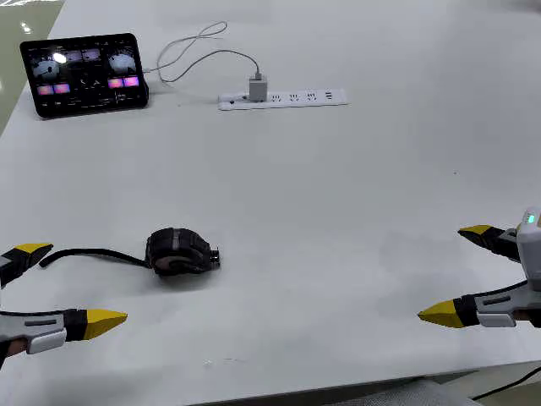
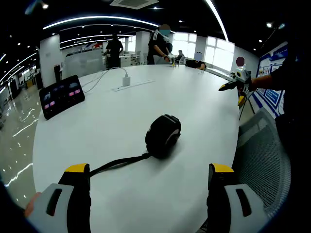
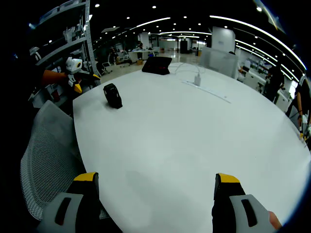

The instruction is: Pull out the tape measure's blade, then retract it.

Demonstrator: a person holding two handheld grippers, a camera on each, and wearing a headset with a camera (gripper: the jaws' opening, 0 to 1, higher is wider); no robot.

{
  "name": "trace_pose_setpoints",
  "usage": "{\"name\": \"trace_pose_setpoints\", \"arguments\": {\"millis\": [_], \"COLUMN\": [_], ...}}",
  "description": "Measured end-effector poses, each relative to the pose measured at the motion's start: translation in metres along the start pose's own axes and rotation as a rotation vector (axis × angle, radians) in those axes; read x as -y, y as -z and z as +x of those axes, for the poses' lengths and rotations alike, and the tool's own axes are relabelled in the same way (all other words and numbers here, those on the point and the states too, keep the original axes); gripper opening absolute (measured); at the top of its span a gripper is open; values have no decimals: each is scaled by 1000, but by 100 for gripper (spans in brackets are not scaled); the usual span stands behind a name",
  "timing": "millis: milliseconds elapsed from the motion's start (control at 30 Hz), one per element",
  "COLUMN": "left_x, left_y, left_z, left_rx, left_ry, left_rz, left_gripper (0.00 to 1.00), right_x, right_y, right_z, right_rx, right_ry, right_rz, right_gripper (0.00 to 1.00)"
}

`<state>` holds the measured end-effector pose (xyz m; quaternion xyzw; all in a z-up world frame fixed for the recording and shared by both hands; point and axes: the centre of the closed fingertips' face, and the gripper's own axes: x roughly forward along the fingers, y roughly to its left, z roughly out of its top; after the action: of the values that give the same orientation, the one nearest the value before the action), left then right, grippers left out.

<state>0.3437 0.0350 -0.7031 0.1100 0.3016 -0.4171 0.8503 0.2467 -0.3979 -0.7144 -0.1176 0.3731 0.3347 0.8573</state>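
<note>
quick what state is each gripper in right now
left gripper: open, holding nothing
right gripper: open, holding nothing

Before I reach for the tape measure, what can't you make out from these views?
Blade tip of the tape measure: too small in the head view; behind the case in the left gripper view.
Screen contents of the tablet: small and blurred, head view.
Bodies of the left gripper and right gripper: cut off by the head view's side edges.

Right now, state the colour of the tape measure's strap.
The thin strap is black; the left gripper view shows it best.
</note>
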Motion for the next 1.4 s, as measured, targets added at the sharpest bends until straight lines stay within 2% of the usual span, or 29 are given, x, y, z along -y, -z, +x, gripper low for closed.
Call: {"name": "trace_pose_setpoints", "arguments": {"millis": [567, 700, 767, 833, 933, 1167, 1300, 1400], "left_x": [-6, -7, -7, -6, -6, -5, -1, 0], "left_y": [-2, -2, -3, -3, -1, -12, -21, -25], "left_z": [2, 5, 7, 9, 13, 20, 25, 31], "left_rx": [1, -5, -6, -8, -46, -45, -43, -59], "left_ry": [-2, 3, 11, 21, 35, 53, 78, 91], "left_rz": [16, 17, 18, 31, 67, 101, 140, 184], "left_gripper": [99, 99, 99, 99, 99, 99, 99, 99], "right_x": [-2, -1, -1, -1, 3, 3, 2, -1], "right_y": [-1, -6, -11, -13, -16, -26, -35, -42], "right_z": [2, 3, 4, 5, 6, 7, 10, 13], "right_rx": [-2, 9, 36, 36, 28, 35, 51, 60], "right_ry": [-3, -4, -4, -8, 18, 17, 10, 0], "right_rz": [-8, -14, -37, -35, -75, -79, -81, -97], "right_gripper": [99, 99, 99, 99, 99, 99, 99, 99]}}
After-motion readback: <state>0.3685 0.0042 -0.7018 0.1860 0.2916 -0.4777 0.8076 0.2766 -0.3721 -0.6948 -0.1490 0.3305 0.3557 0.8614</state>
